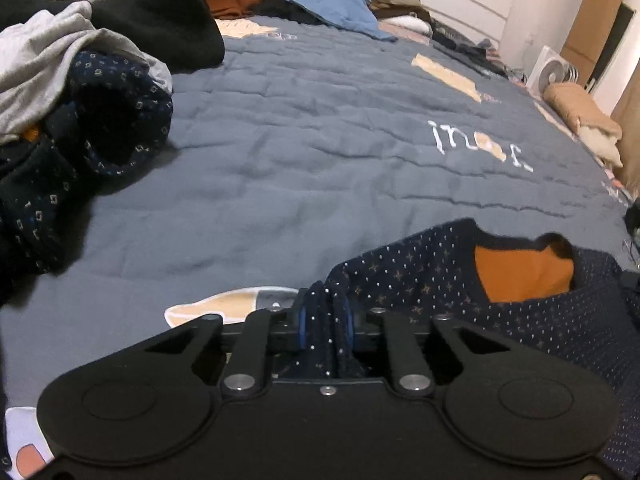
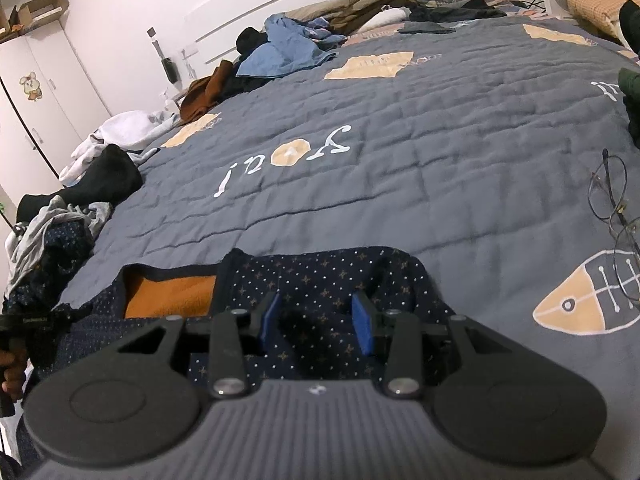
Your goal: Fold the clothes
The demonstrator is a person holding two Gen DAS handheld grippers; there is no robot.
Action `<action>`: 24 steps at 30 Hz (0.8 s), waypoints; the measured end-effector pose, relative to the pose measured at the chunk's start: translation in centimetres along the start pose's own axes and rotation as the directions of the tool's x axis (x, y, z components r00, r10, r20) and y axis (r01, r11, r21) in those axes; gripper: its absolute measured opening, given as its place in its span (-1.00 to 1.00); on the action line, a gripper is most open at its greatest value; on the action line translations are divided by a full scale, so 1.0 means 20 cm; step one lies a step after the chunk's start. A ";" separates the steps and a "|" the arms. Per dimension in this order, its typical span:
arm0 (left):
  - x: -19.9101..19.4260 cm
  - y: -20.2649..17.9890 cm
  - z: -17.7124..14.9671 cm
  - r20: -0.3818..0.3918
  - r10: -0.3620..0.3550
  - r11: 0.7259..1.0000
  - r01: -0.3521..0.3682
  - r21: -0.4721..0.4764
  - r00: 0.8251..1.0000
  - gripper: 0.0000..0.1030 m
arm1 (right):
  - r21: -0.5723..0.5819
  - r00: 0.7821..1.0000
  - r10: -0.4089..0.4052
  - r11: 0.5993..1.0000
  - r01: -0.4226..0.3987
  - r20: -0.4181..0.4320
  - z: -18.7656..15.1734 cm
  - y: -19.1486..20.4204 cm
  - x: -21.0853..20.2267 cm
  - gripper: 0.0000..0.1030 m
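Observation:
A navy dotted garment [image 1: 420, 280] with an orange lining [image 1: 520, 276] lies flat on the grey-blue quilt [image 1: 320, 140] at the near edge. My left gripper [image 1: 326, 320] is shut on a bunched fold at the garment's left shoulder, with cloth squeezed between the blue pads. In the right wrist view the same garment [image 2: 320, 276] shows its orange lining [image 2: 172, 296] to the left. My right gripper [image 2: 318, 320] hovers over the garment's right side, its blue pads [image 2: 362, 326] standing apart and open, with flat cloth beneath them.
A heap of grey and dark patterned clothes [image 1: 80, 120] sits at the left, and a black garment [image 1: 160, 28] lies behind it. Blue and brown clothes [image 1: 336, 4] are piled by the headboard. Wire-rimmed glasses [image 2: 616, 216] lie on the quilt at the right. A hand [image 2: 12, 368] shows at the left edge.

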State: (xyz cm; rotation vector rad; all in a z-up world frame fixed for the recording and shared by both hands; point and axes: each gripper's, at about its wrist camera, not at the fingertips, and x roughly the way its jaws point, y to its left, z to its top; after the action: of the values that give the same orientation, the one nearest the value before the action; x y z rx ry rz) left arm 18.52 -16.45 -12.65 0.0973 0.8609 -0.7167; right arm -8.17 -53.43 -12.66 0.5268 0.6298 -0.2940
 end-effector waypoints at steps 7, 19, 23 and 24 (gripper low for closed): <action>-0.03 -0.08 0.00 0.125 0.100 0.988 -0.113 0.105 0.987 -0.69 | 0.001 1.000 -0.005 1.000 0.005 0.018 0.00 -0.01 -0.02 -0.25; -0.25 -0.08 -0.01 0.176 0.068 0.996 -0.078 0.050 0.982 -0.41 | 0.019 1.000 0.003 1.000 -0.003 0.025 -0.01 -0.01 -0.12 -0.25; -0.39 -0.14 -0.05 0.198 0.035 0.997 -0.046 0.054 0.980 -0.36 | 0.026 0.999 0.035 0.999 -0.036 0.035 -0.04 0.03 -0.24 -0.25; -0.43 -0.15 -0.07 0.205 0.027 0.998 -0.038 0.051 0.978 -0.36 | 0.030 0.998 0.045 0.998 -0.046 0.040 -0.05 0.04 -0.28 -0.25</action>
State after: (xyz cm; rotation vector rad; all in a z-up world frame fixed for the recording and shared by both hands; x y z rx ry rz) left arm 12.08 -13.68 -6.74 0.0844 0.6421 -0.7063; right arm -12.65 -51.69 -9.59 0.5628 0.5751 -0.2704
